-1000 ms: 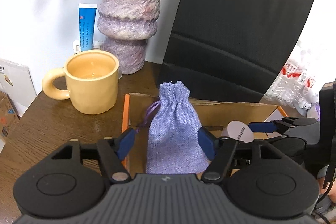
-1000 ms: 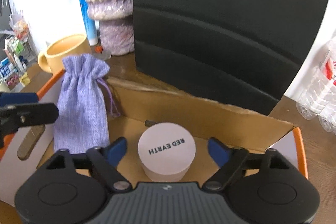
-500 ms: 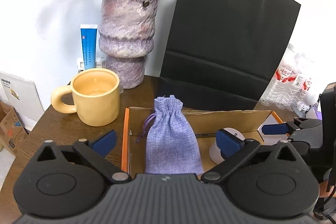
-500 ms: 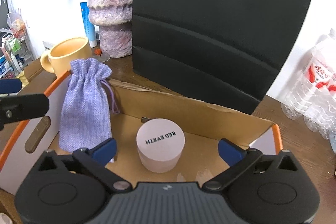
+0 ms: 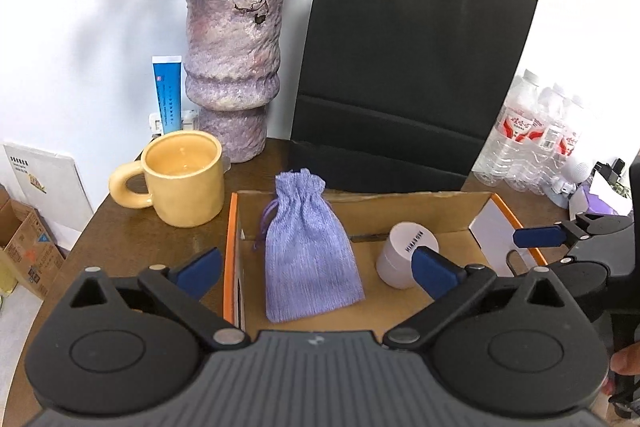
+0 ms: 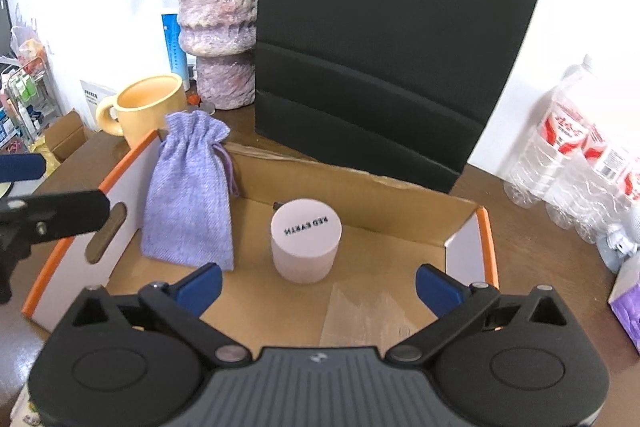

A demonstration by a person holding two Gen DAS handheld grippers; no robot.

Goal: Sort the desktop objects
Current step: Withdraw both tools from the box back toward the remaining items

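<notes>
Now both grippers, left (image 5: 316, 269) and right (image 6: 318, 285), spread wide and empty above the box (image 6: 490, 239) rim.

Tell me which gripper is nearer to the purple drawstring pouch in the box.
Left. The left gripper is open just in front of the purple drawstring pouch, lined up with it. The right gripper is open in front of the white jar, with the pouch off to its left.

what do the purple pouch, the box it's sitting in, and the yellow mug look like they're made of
Purple pouch: woven fabric, likely linen or burlap style, matte; visible weave and a gathered drawstring neck.
Box: corrugated cardboard, raw brown inside, white outside with orange edges; a torn, fibrous rim on the back wall.
Yellow mug: probably glazed ceramic, thick-walled, with a soft sheen on the rim and handle.
</notes>
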